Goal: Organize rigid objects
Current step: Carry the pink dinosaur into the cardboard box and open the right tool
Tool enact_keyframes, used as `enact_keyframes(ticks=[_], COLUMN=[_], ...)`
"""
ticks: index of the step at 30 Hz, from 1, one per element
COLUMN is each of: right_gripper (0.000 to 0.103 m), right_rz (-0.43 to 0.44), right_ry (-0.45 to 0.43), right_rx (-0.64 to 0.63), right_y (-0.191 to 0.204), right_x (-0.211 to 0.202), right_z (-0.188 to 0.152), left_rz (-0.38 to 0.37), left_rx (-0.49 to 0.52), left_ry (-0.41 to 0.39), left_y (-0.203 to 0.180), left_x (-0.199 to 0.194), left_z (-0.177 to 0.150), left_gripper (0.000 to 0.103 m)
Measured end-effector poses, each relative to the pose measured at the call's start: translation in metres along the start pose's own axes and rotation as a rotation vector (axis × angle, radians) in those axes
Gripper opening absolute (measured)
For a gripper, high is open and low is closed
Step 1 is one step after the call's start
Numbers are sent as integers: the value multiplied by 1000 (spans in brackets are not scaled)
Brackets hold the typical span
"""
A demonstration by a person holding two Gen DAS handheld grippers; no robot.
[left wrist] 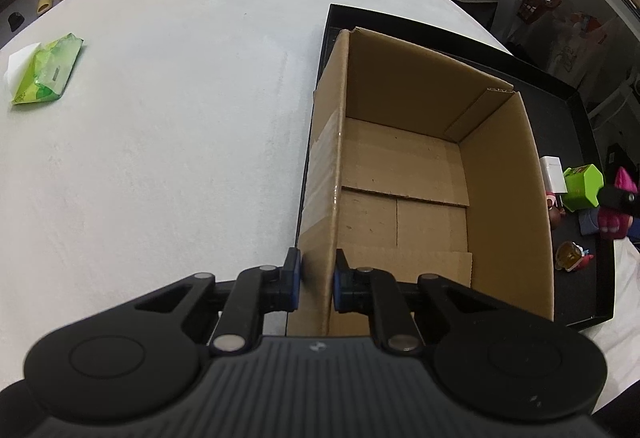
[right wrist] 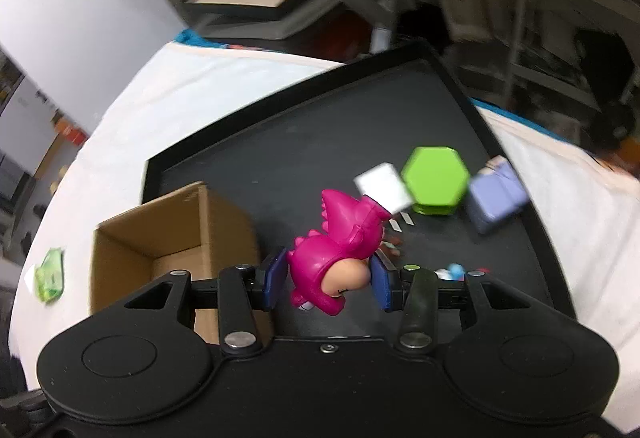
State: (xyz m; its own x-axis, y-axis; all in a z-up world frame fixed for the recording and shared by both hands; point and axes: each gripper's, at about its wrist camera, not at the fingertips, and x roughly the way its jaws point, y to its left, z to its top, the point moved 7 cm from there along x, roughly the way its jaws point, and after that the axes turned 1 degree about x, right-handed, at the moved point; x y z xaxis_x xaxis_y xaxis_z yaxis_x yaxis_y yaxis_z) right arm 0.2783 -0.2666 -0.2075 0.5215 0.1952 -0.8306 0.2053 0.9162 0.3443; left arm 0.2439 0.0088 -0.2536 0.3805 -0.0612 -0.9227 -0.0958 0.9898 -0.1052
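My left fingers (left wrist: 317,280) pinch the near wall of the cardboard box (left wrist: 404,174) so it stays put. My right fingers (right wrist: 330,280) squeeze the pink dinosaur toy (right wrist: 340,250), lifted, I think, with the box off to their left.

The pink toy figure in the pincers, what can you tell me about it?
The pink dinosaur-suited toy figure looks like glossy hard plastic: a magenta hooded costume with back spikes and a peach face. It lies tilted, face toward the camera, clamped between the right gripper's blue pads, raised above the black tray.
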Motion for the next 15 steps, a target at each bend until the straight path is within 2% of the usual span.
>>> enact_keyframes(ticks=[15], right_gripper=[44], right_rz=[109], right_ry=[-2], right_rx=[-211], right_y=[101], right_x=[7], right_z=[1], left_rz=[-50], left_rx=[-17], left_ry=[21], left_y=[8], left_x=[4], left_z=[3], left_gripper=[15])
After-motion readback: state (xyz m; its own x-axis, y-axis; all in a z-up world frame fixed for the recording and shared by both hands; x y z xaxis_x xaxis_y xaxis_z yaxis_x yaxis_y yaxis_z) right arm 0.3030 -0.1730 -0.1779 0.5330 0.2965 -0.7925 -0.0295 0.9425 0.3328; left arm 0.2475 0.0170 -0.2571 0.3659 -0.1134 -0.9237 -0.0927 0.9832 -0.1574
